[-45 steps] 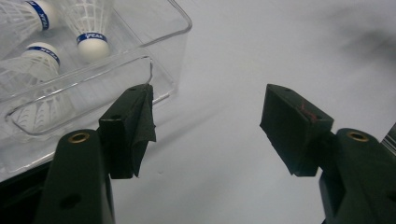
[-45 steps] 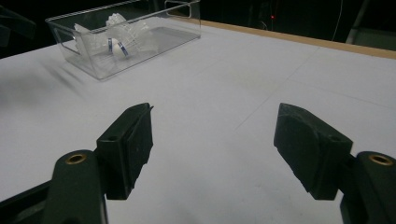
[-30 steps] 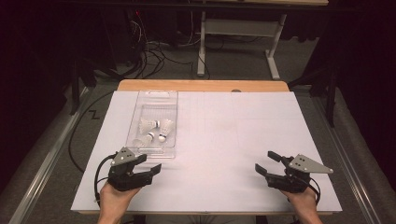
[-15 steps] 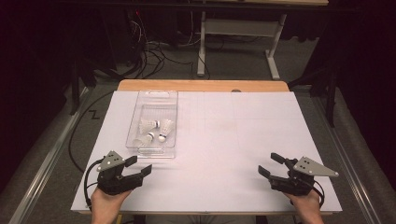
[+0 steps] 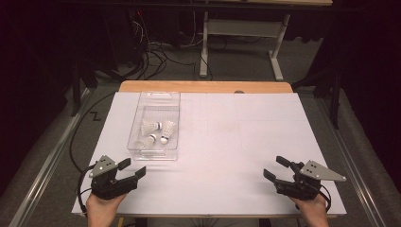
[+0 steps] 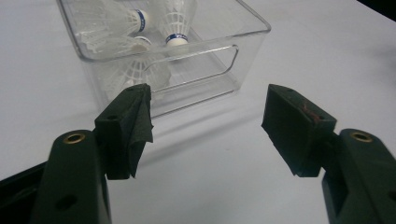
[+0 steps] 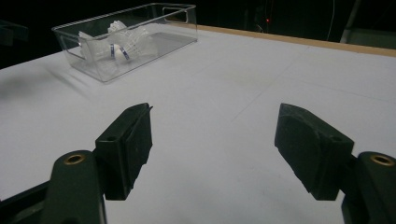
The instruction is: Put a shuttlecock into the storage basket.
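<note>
1. White paper (image 5: 227,156) covers my table, dark floor and cables beyond.
2. My left gripper (image 5: 131,170) and right gripper (image 5: 276,168) sit wide, empty.
3. Left gripper view reveals blue-banded shuttlecocks (image 6: 135,21) inside the clear bin (image 6: 205,70), just ahead.

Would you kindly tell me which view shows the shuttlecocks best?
The left gripper view: the shuttlecocks sit close, blue bands clear. The high view shows three small in the clear bin; the right gripper view shows them distant.
</note>
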The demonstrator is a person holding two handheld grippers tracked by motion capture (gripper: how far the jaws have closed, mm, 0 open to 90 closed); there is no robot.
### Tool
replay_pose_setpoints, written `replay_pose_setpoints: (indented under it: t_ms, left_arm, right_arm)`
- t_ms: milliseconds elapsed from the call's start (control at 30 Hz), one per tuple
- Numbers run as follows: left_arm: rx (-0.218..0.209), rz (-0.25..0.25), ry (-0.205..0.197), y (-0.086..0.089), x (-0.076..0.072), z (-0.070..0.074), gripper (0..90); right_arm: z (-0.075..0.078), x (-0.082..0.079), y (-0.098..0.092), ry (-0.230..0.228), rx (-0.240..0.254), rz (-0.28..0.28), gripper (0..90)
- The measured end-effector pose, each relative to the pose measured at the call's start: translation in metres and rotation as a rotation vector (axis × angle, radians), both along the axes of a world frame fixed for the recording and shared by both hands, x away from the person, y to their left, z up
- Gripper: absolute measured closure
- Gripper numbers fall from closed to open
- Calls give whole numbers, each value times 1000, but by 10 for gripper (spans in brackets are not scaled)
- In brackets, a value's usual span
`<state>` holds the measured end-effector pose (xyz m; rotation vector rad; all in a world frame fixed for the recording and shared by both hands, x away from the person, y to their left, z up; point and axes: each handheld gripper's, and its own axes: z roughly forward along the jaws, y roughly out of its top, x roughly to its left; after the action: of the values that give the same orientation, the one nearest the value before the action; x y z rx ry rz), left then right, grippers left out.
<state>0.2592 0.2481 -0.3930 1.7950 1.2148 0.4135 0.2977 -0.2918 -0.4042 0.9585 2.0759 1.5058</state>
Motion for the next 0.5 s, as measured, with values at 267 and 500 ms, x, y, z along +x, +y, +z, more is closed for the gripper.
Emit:
replay_pose_setpoints:
  t_ms: [267, 500]
  left_arm:
    - [-17, 36, -8, 12, -2, -6, 331]
    - [-34, 66, -6, 21, 2, -12, 331]
  right_arm:
    - [0, -1, -1, 4, 1, -4, 275]
    - [-1, -2, -6, 9, 12, -16, 274]
